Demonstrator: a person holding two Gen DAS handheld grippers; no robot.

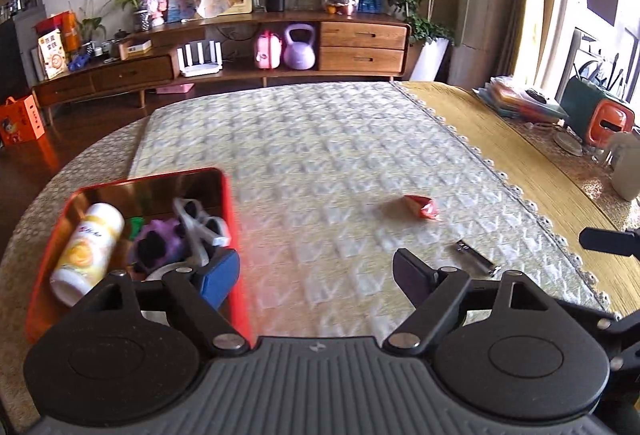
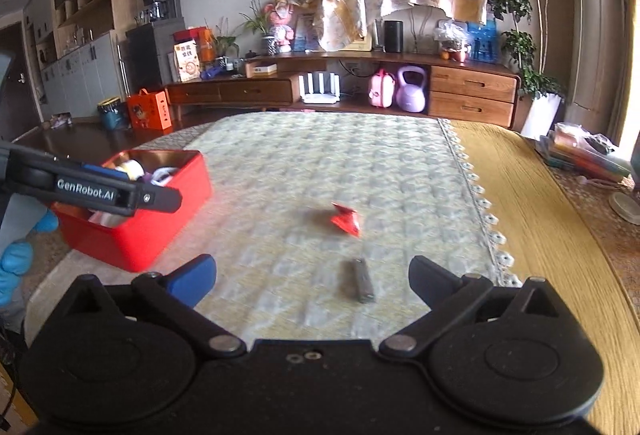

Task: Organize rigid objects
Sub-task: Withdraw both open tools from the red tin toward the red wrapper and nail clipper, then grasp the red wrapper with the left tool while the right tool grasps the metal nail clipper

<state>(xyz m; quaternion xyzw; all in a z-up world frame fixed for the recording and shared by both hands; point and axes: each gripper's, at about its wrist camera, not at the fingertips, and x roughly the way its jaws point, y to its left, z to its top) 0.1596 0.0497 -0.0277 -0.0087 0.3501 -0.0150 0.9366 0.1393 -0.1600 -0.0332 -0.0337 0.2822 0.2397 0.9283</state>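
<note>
A red tin box (image 1: 236,235) (image 2: 160,231) sits on the quilted table mat at the left. It holds a white-and-yellow bottle (image 1: 88,247), a purple toy (image 1: 158,243) and white sunglasses (image 1: 200,223). A small red wrapped packet (image 1: 422,207) (image 2: 346,221) lies mid-mat. A dark battery-like cylinder (image 1: 478,259) (image 2: 362,281) lies nearer. My left gripper (image 1: 316,271) is open and empty, its left finger over the box's near right corner. My right gripper (image 2: 312,275) is open and empty, with the cylinder between and just ahead of its fingers.
The left gripper's body (image 2: 100,189) shows over the box in the right wrist view. A bare wooden table strip (image 2: 540,215) runs right of the mat, with stacked books (image 1: 516,99) and an orange appliance (image 1: 608,119) at its far right. A sideboard (image 1: 360,43) stands behind.
</note>
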